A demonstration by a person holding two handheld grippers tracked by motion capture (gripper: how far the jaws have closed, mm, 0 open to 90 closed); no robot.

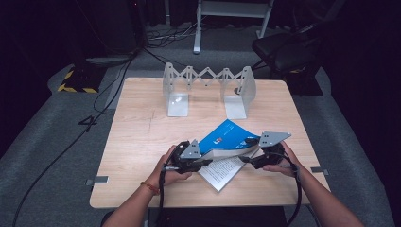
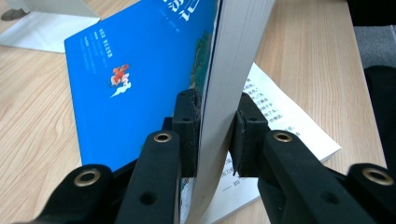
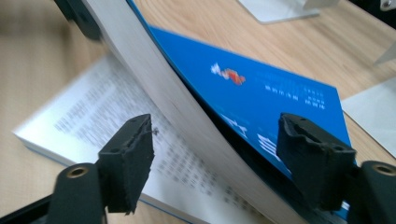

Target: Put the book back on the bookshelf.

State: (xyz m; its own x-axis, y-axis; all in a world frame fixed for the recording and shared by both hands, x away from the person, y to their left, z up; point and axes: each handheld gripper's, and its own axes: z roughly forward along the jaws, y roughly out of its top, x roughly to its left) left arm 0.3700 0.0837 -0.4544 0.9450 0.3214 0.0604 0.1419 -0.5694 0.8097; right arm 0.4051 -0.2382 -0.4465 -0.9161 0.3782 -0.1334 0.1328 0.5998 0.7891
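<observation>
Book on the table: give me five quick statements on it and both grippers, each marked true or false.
1. The left gripper has its jaws shut on a thick block of the blue book's pages. True.
2. The book lies closed and flat. False: it is open, with a printed page lying bare on the table and the blue cover lifted.
3. The right gripper is clamped on the book. False: its jaws stand apart, with the raised page block between them.
4. An expanding metal book rack stands at the far side of the table. True.
5. The rack holds several books. False: no books stand in it.
</observation>
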